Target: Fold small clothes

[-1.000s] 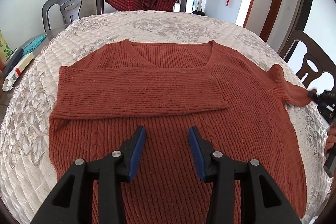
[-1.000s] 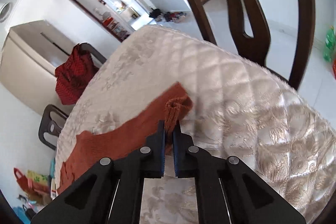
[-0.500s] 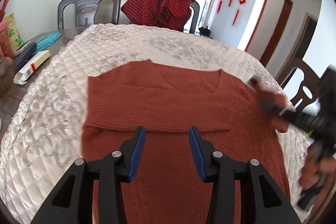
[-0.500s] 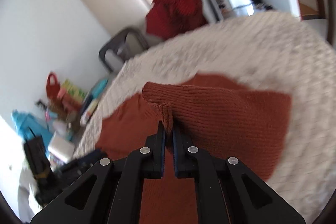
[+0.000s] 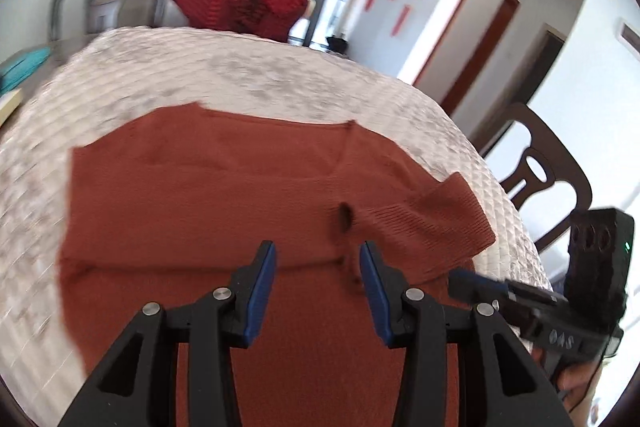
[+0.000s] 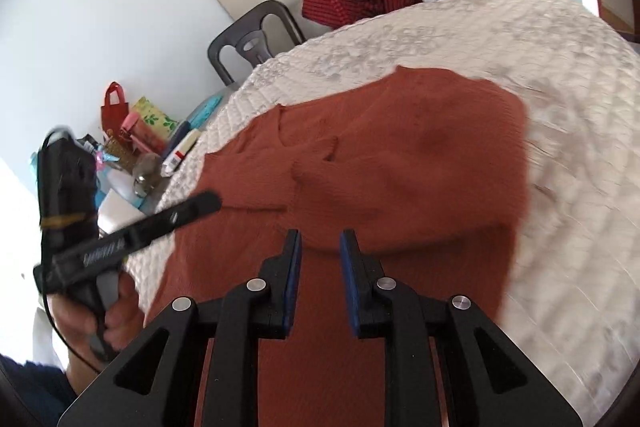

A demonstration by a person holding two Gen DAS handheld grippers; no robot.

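Sweater (image 5: 224, 195) (rust ribbed knit) lies folded on quilted tablecloth (image 5: 256, 67).

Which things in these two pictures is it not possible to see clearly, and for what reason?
- Sweater hem: left wrist view, cut off by the lower edge and covered by the left gripper.
- Sweater knit and tablecloth pattern: both views, motion blur.
- Small items beside the table: right wrist view, too small and cluttered to name.
- Right gripper hides the sweater's lower part in the right wrist view.
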